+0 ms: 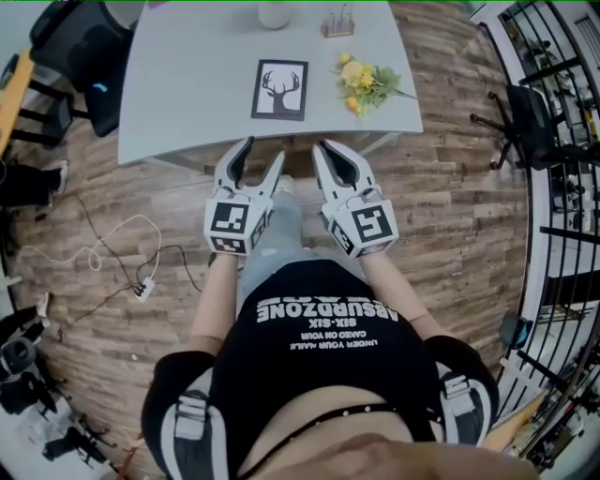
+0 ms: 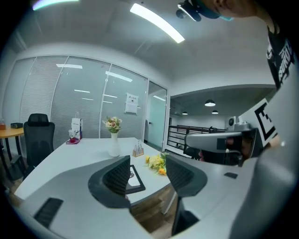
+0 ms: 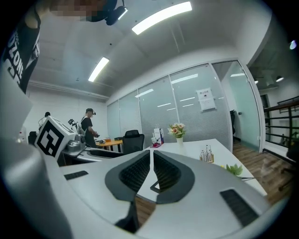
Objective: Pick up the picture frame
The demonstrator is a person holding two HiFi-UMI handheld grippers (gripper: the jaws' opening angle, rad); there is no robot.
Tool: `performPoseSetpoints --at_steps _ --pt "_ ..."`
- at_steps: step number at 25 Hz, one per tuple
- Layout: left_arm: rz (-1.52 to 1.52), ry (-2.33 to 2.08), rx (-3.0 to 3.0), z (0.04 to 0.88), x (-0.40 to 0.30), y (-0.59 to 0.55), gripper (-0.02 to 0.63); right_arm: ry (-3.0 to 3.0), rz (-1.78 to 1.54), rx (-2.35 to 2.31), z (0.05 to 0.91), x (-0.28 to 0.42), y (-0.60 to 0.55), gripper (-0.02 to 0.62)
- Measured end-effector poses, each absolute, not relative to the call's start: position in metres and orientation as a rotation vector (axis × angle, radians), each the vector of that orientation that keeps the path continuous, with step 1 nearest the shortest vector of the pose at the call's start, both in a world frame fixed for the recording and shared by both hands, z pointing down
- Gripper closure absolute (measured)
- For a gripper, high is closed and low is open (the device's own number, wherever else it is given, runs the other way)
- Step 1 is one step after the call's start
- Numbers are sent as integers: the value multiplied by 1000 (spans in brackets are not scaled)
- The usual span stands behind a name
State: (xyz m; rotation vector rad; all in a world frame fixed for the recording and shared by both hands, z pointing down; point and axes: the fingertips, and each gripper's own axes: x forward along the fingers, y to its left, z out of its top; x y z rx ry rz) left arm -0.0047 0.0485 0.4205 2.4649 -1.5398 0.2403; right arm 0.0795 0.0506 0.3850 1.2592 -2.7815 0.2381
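Note:
The picture frame is black-edged with a deer-head print and lies flat on the grey table, near its front edge. Both grippers hover just short of that edge, pointing at the frame. My left gripper is open with nothing between its jaws; in the left gripper view the frame shows through the gap of the gripper. My right gripper is shut and empty, its jaws almost touching. In the right gripper view a corner of the frame peeks out below the closed gripper.
A loose bunch of yellow flowers lies right of the frame. A white vase and a small holder stand at the table's far edge. Black chairs are at the left, a cable trails on the wood floor, a railing at right.

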Motion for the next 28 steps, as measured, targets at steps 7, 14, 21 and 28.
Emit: performPoseSetpoints --at_steps 7,14,21,28 --pt "377 -1483 2379 481 -38 -40 377 -2594 373 1245 453 56 -37 500" --pt "481 -1413 2297 536 -58 -101 377 -2431 463 1278 520 48 -102 471" --pt "565 -1350 2161 597 -68 -133 377 -2218 690 1298 593 52 -136 462" --pt "685 -1268 2109 633 -63 -149 377 -2102 763 1254 632 55 -154 462"
